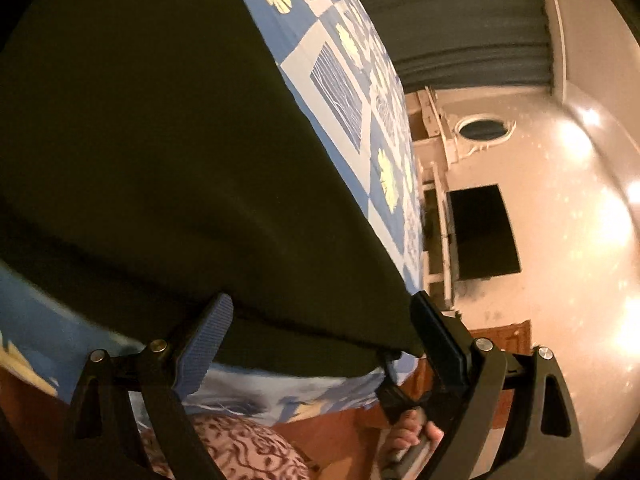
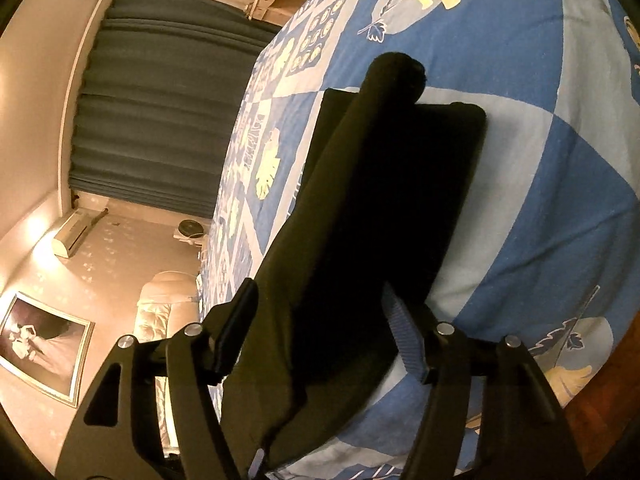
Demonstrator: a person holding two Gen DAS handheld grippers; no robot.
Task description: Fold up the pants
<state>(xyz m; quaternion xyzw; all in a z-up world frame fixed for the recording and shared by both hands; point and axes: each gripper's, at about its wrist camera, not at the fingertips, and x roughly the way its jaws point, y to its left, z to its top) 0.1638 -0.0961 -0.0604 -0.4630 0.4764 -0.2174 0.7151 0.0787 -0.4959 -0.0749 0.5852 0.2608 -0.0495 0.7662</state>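
While both cameras look along their own fingers, the right gripper (image 2: pixel 320 336) stands with its jaws spread wide, a black finger (image 2: pixel 236 332) on one side and a blue ribbed pad (image 2: pixel 408 340) on the other; the near end of the pants (image 2: pixel 360 216) lies between them, and neither pad is seen pressing on the cloth. The left gripper (image 1: pixel 324 348) is likewise spread, its blue ribbed pad (image 1: pixel 204 348) resting at the hem of the dark cloth and its black finger (image 1: pixel 438 344) standing at the cloth's corner; no pinch is visible. The pants (image 1: pixel 160 140) are dark olive to black and lie flat on the bed's blue sheet (image 2: pixel 540 160), which carries pale yellow leaf prints. In the right view the garment shows as a folded stack, one strip lying over a darker rectangular layer, with a rolled end at the far side. A hand (image 1: pixel 416 432) gripping a handle shows low in the left view, beside a patterned sleeve (image 1: pixel 232 452). Beyond the bed hang dark curtains (image 2: pixel 160 112). A framed picture (image 2: pixel 40 344) and an air conditioner (image 2: pixel 70 236) are on the wall.
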